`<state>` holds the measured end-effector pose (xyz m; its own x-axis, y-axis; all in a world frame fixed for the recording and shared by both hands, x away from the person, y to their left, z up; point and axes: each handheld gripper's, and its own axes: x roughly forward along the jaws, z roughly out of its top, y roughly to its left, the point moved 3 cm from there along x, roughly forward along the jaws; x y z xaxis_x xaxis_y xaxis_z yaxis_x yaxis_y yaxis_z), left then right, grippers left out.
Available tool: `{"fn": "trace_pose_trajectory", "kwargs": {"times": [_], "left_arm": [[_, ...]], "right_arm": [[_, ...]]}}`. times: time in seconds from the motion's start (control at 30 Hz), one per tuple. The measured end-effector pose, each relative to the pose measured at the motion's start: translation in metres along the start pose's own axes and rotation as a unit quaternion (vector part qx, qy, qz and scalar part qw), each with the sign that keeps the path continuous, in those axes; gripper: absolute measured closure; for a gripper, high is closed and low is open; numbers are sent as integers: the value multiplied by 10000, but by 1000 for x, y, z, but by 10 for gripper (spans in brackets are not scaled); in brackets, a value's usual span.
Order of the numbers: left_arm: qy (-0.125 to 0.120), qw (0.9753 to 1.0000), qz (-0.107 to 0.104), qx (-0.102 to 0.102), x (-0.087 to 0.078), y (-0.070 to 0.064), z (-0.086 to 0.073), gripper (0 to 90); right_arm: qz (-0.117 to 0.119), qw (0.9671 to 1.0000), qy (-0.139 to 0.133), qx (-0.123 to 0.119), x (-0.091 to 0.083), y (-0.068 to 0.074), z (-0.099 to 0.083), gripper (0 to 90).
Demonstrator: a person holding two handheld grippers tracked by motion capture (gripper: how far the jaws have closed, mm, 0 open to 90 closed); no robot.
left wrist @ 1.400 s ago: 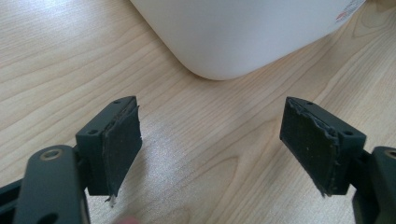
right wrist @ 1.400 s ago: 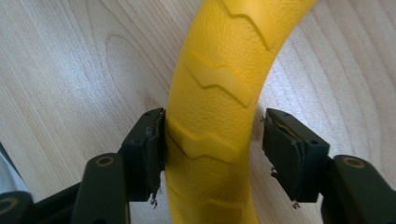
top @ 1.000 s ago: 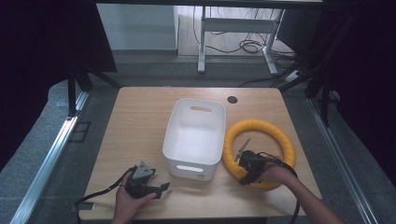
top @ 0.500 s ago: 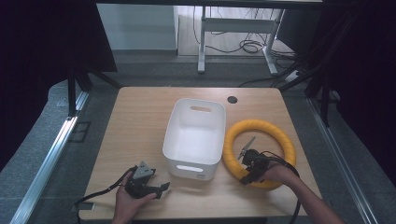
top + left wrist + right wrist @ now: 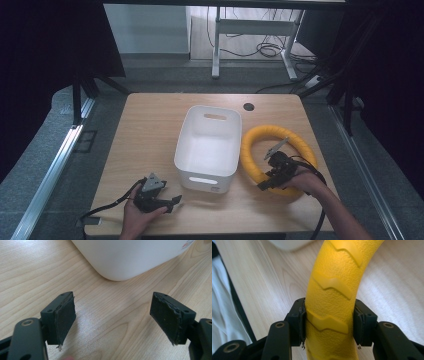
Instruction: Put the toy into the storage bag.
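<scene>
A: What is the right gripper view adding?
B: The right gripper (image 5: 329, 322) is clamping the yellow ring (image 5: 332, 290), showing raised zigzag ribs, its tube running twelve to six.
A: And from above?
B: The ring (image 5: 260, 140) is lying flat at three o'clock of the white bin (image 5: 209, 145), seemingly touching it. The left gripper (image 5: 115, 315) is sitting with jaws apart over bare table (image 5: 105, 322).

A white bin (image 5: 208, 148) is sitting at the middle of the wooden table (image 5: 150, 125), blocking any straight path between the lower left and lower right of the frame. A yellow ring (image 5: 278, 157) is lying just beside the bin on its right, leaving only a narrow gap there. The left half of the tabletop is lying bare, as is the strip along the top edge, apart from a small dark hole (image 5: 248, 106).
</scene>
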<state>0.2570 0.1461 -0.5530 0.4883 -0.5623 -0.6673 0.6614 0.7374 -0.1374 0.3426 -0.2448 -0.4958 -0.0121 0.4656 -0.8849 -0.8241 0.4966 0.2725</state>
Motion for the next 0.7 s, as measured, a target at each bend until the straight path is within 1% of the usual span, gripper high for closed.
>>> {"fn": "trace_pose_trajectory", "kwargs": {"times": [0.03, 0.07, 0.13, 0.23, 0.43, 0.47, 0.5, 0.53, 0.6, 0.7], "left_arm": [[-5, 10000, 4, 2, 0, 0, 0, 205], [-12, 10000, 4, 3, 0, 0, 0, 205], [-18, 10000, 0, 1, 0, 0, 0, 205], [-27, 10000, -18, -5, -1, 0, 0, 205], [-32, 10000, -26, -10, -1, 0, 0, 205], [-34, 10000, -28, -11, -1, 0, 1, 205], [-45, 10000, -30, -17, -1, 0, 1, 205], [-45, 10000, -30, -17, -1, 0, 1, 205], [-56, 10000, -34, -22, -1, 0, 1, 204], [-56, 10000, -35, -22, -1, 0, 1, 205]], "right_arm": [[81, 9997, -214, 67, -7, -2, 1, 513], [81, 9997, -214, 67, -7, -2, 1, 513], [130, 9991, -391, 126, -14, -3, 1, 513], [176, 9979, -600, 150, -22, -5, 2, 513], [196, 9955, -908, 172, -33, -8, 2, 513], [207, 9951, -948, 212, -35, -8, 2, 513], [224, 9938, -1060, 235, -38, -9, 1, 513], [224, 9938, -1060, 235, -38, -9, 1, 513], [235, 9929, -1142, 243, -41, -9, 1, 513], [291, 9902, -1334, 284, -47, -12, 0, 513]]}}
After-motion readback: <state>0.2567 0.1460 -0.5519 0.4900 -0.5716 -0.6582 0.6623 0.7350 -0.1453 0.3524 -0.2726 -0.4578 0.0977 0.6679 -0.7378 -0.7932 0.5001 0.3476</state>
